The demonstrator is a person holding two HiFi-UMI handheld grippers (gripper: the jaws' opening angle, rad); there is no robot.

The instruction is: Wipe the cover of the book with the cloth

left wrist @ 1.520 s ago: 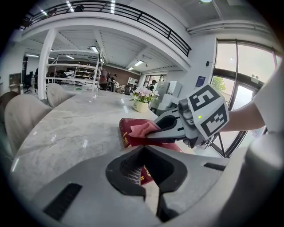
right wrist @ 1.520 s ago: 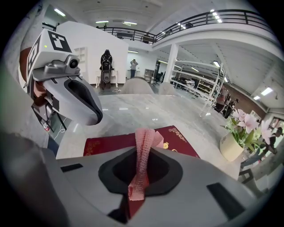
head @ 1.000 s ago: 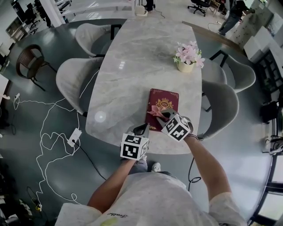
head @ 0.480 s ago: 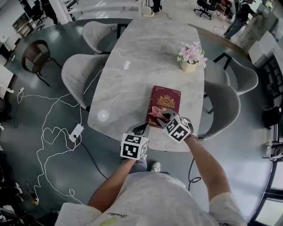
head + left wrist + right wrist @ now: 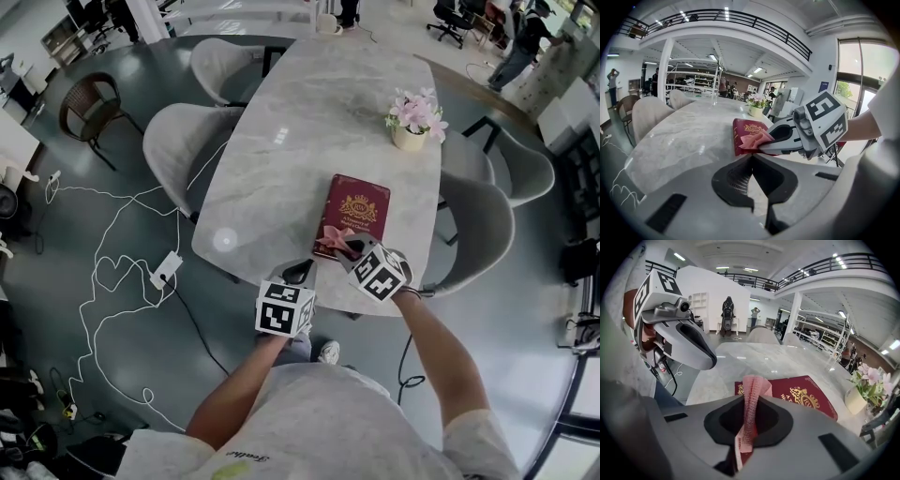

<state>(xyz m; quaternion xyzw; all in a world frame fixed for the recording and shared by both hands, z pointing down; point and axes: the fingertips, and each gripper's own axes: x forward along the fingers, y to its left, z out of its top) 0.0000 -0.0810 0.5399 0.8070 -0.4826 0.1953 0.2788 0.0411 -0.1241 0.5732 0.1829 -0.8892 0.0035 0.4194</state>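
The right tongs grip the pink cloth tightly over the near end of the dark red book lying on the marble bench, while the left tongs hang closed and empty beside it.

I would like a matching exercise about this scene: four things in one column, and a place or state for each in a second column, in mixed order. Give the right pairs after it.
Things
1. pink cloth
2. dark red book
3. pot of pink flowers
4. left tool

Place or state
A. stands beyond the book, near the right edge of the table
B. shut, with nothing between its jaws
C. clamped in the right tool
D. lies flat on the marble table

Pairs: 1-C, 2-D, 3-A, 4-B
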